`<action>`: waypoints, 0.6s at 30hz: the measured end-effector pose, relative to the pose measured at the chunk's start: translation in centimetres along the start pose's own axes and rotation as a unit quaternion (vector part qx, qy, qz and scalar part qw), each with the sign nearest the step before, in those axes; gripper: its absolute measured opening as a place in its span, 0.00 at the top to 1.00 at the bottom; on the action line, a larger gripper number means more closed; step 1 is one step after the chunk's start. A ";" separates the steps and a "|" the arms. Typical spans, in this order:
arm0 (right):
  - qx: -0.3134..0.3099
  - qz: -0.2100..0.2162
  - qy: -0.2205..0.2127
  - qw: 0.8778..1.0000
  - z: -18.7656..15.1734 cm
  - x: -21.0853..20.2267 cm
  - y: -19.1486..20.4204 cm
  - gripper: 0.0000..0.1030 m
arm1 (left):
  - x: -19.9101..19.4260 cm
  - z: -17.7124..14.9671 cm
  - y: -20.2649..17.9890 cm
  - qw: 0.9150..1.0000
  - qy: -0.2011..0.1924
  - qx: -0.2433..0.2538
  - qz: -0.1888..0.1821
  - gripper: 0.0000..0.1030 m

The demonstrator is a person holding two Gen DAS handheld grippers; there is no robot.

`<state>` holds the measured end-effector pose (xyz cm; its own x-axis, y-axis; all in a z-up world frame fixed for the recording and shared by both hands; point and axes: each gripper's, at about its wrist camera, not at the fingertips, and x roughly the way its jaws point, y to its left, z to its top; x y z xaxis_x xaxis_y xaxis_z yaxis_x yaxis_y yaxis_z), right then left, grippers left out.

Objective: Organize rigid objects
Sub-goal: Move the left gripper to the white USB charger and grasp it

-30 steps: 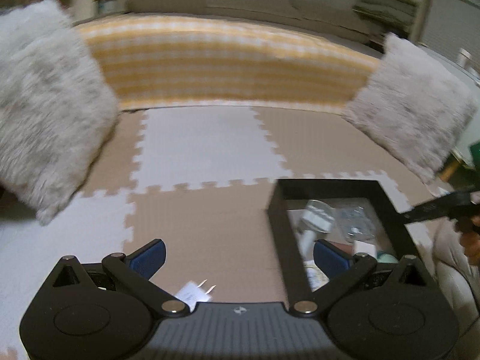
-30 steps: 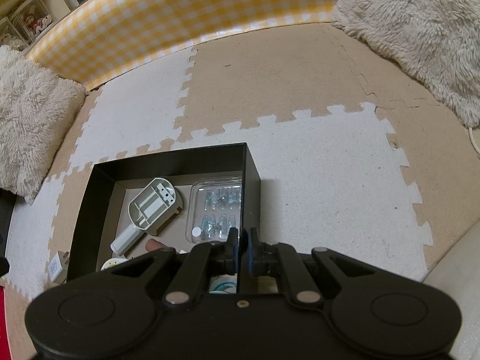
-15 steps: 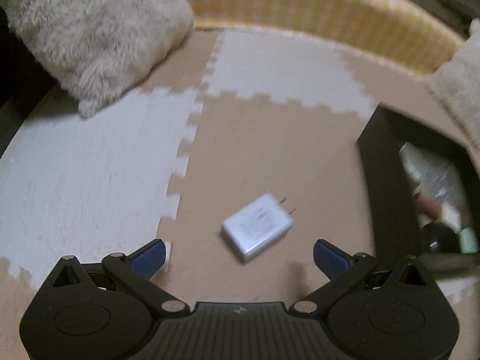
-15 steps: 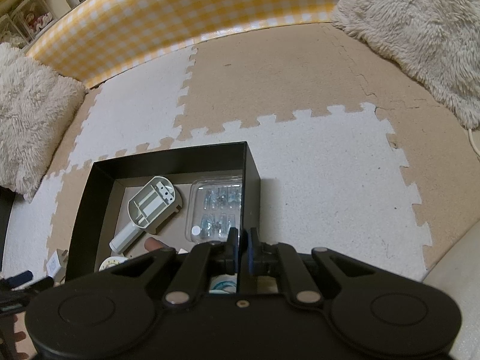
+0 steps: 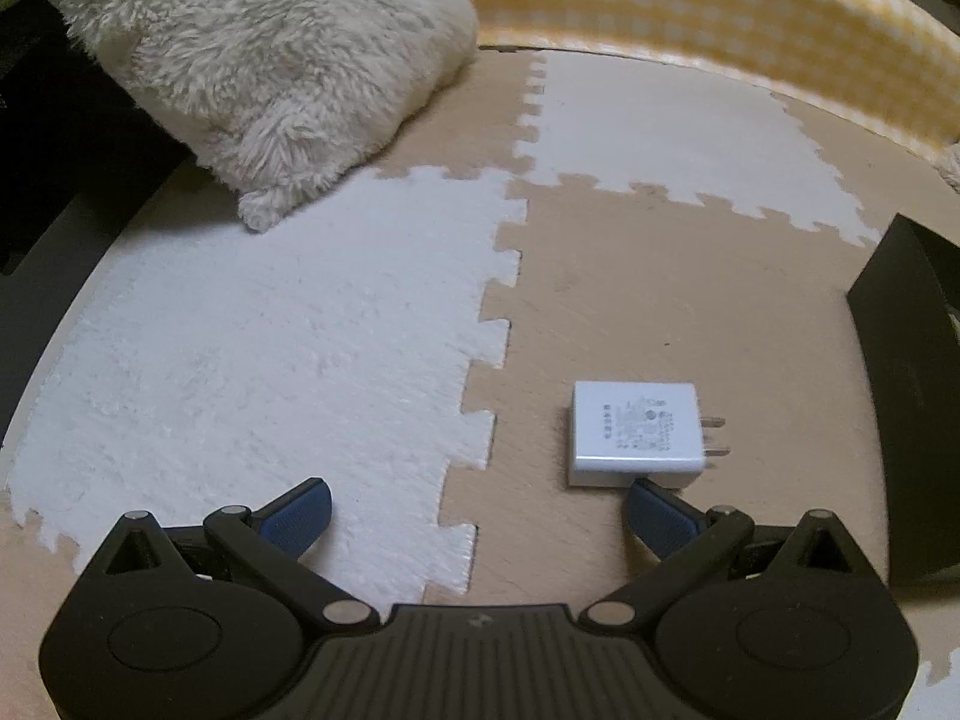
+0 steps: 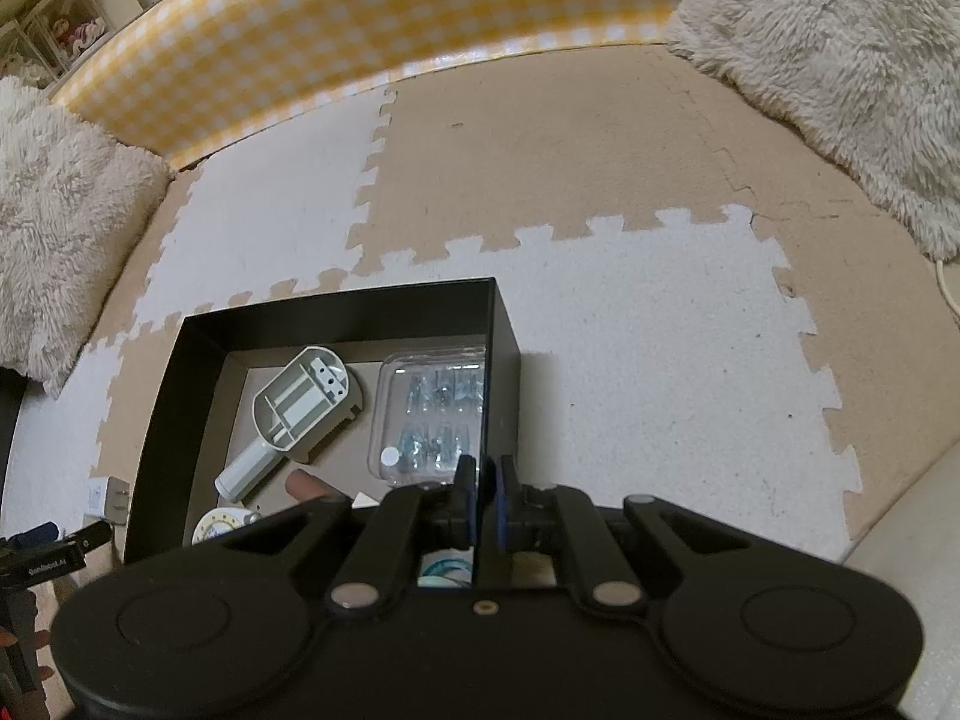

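Observation:
A white plug adapter [image 5: 636, 435] lies flat on the tan foam mat, prongs pointing right toward the black box [image 5: 912, 396]. My left gripper [image 5: 477, 513] is open and empty; its right fingertip sits just below the adapter's near edge. In the right wrist view the adapter [image 6: 108, 498] lies left of the black box [image 6: 204, 324]. My right gripper [image 6: 483, 501] is shut on the box's right wall. Inside the box lie a grey plastic handled part [image 6: 294, 414], a clear blister pack [image 6: 432, 414] and other small items.
Tan and white puzzle foam mats [image 5: 270, 360] cover the floor. A fluffy cream cushion [image 5: 270, 54] lies at the far left, another [image 6: 840, 60] at the far right. A yellow checked barrier [image 6: 360, 42] runs along the back.
My left gripper has swung left and dropped closer to the adapter, which now lies by its right fingertip. The right gripper has stayed clamped on the box wall.

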<state>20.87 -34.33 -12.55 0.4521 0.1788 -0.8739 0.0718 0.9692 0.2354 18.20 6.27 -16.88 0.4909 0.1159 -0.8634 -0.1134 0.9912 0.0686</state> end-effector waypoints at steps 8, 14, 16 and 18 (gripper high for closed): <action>-0.004 -0.004 0.001 1.000 -0.1 0.1 0.2 0.93 | -1.2 0.3 -2.1 0.995 -0.033 0.020 -0.095 0.00; -0.005 -0.005 0.002 1.000 0.0 0.1 0.3 0.93 | -0.9 0.9 -2.7 0.992 -0.049 0.008 -0.115 0.04; -0.004 -0.005 0.002 1.000 0.0 0.1 0.3 0.93 | -0.7 1.0 -2.9 0.992 -0.042 0.010 -0.114 0.13; -0.005 -0.005 0.002 1.000 0.0 0.1 0.3 0.93 | -0.5 0.9 -3.1 0.993 -0.035 0.010 -0.113 0.24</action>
<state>20.90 -34.00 -12.61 0.4483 0.1699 -0.8776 0.0676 0.9725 0.2228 19.04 3.23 -16.22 0.5613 -0.1055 -0.8209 0.0223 0.9934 -0.1124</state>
